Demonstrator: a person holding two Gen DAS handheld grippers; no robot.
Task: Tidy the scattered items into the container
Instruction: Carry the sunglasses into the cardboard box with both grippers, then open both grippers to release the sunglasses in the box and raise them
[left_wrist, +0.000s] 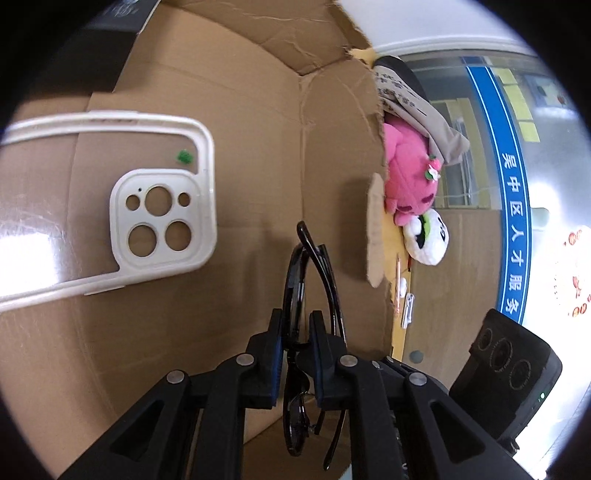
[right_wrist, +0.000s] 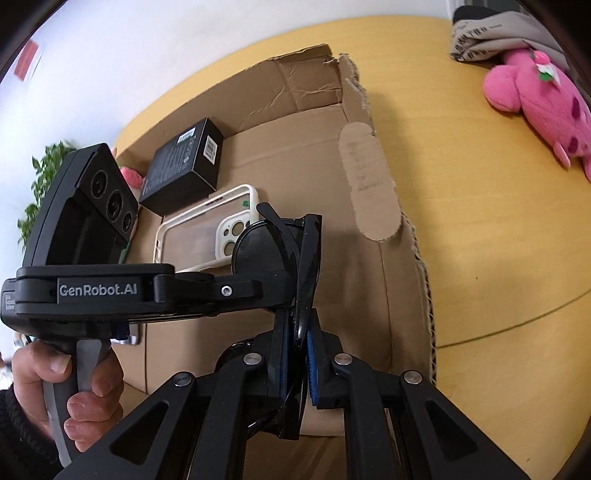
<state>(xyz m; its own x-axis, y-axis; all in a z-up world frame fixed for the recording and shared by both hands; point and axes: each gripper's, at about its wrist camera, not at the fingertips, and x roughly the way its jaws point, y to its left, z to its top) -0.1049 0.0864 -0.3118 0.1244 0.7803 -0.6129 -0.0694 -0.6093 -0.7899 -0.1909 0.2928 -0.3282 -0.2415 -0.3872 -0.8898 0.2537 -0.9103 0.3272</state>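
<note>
Both tools pinch the same folded black sunglasses (left_wrist: 314, 325): the left tool (left_wrist: 297, 332) grips them edge-on between its fingers, and the right tool (right_wrist: 295, 332) clamps the frame from the opposite side, above the open cardboard box (right_wrist: 369, 295). Beyond the glasses, on the box floor, lies a white phone case (left_wrist: 162, 218), with a black carton (right_wrist: 184, 166) past it. Outside the box wall, a pink plush toy (right_wrist: 535, 96) rests on the yellow surface (right_wrist: 480, 240).

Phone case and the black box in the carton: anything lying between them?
Nothing shows: in the right wrist view, the phone case and black box sit nearly touching on the carton floor.
</note>
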